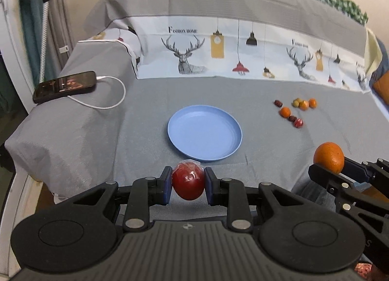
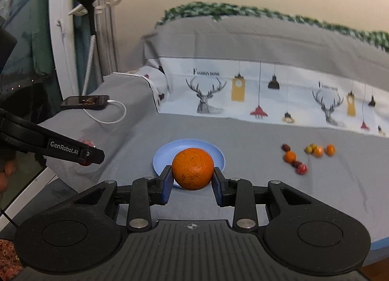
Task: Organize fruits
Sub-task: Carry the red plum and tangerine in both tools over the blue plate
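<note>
Left tool [image 1: 187, 182] clamps a wrapped red fruit [image 1: 187, 183]; right tool [image 2: 192, 176] clamps an orange [image 2: 192, 168].

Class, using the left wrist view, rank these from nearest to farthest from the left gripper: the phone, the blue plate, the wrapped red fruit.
1. Wrapped red fruit: clamped in the left gripper.
2. Blue plate: just ahead, centre.
3. Phone: far left, on the raised fold.

Left claw [image 1: 188, 183] and right claw [image 2: 193, 175] are showing matte black linkages, blue pads [image 1: 166, 183], silver rivets; white "GenRobot.AI" lettering is sitting at nine o'clock.
</note>
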Tool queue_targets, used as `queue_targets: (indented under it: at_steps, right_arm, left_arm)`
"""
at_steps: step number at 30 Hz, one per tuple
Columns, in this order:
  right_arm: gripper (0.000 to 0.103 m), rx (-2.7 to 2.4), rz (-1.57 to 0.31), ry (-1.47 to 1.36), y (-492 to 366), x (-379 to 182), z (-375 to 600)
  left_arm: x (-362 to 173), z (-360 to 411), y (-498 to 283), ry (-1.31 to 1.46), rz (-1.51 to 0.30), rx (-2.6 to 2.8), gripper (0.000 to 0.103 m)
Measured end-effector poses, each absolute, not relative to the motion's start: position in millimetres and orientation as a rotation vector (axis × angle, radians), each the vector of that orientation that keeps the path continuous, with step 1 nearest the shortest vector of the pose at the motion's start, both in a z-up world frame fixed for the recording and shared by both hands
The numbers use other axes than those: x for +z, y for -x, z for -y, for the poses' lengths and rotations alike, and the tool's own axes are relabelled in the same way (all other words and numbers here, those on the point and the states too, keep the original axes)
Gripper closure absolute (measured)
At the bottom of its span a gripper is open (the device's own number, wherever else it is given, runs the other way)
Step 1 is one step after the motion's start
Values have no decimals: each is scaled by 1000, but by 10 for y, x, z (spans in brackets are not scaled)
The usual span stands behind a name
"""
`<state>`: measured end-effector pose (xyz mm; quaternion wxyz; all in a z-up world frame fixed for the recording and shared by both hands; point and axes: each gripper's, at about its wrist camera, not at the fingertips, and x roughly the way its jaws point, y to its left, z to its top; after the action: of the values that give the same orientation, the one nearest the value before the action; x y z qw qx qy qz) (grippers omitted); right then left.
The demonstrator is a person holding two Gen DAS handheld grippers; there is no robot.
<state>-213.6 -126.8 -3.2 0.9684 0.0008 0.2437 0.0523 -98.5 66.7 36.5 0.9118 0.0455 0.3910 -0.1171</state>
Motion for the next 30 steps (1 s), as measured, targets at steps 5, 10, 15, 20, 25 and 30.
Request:
queue_targets:
  at_steps: [5,10,15,20,25,30]
  right_arm:
    - [68,91,-477,27,2186,82,1159]
    - [68,90,-473,56,2089,108,1104]
    - [68,96,-490,59,2041,76,1099]
    - [68,113,-510,65,1992,26,1114]
    - [68,122,-529,65,1927,-9,1108]
    - [68,115,-565,59,1815,-67,1086]
  left_arm:
    - [421,-751,1054,-60,-791,-251,73]
    - [418,-785,1098,-50,-783,-257,73]
    - [394,-814,1080,-41,-784,-254,73]
    - [364,-822,1047,-44,-786,-244,73]
    - [310,-831,982,-44,-803,-248,73]
    - [222,-849,859,-43,-833,-266,73]
